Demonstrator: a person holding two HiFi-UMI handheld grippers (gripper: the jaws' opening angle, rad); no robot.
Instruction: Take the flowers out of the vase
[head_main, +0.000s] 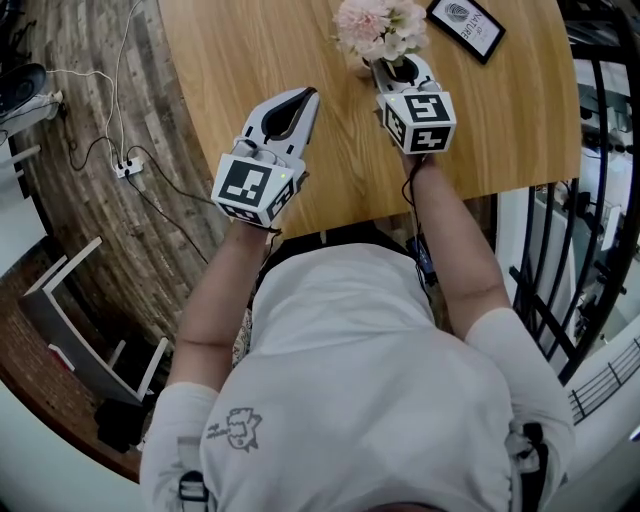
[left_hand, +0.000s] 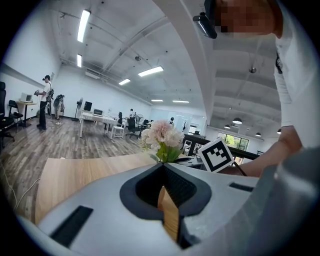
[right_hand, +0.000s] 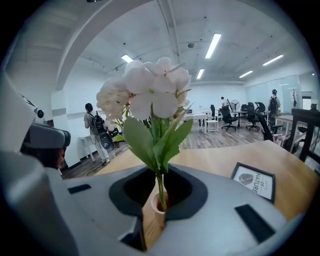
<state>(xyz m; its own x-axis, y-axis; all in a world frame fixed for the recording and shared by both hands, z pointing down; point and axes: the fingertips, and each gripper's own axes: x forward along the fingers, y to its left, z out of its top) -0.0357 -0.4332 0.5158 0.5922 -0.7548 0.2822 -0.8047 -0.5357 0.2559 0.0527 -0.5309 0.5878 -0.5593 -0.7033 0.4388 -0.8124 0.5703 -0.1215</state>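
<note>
Right tool (right_hand: 159, 172): clenched on the bunch of pale pink flowers on green stems (right_hand: 147, 92), with the jaws drawn close and the stems running up between them.
Grip point: low on the stems, just above the mouth of the small tan narrow-necked vase (right_hand: 159, 204).
Flowers: upright, with blooms and leaves spreading above the jaws. The stems seem to enter the vase mouth, though the tool's grey body hides most of the vase.
Vase: below and between the right tool's jaws. Only its rim shows and its foot is hidden.
Left tool (left_hand: 161, 169): clenched on nothing, with the jaws together and only a thin slit between them showing wood grain.
Left tool's place: over the near part of the light wooden tabletop (head_main: 260, 50), to the left of the right tool and apart from the flowers, which stand ahead of it.
Marker cubes: a white cube with black squares (head_main: 418, 120) sits on the back of each tool.
Framed card: a black-framed white printed card (head_main: 466, 25) lies flat on the tabletop to the right of the flowers, near them but not touching.
Person: wears a light grey T-shirt (head_main: 360, 380), and the bare forearms reach to both tools.
Floor: a dark plank floor (head_main: 80, 120) lies left of the tabletop, with a white power strip (head_main: 127, 167) and cables on it.
</note>
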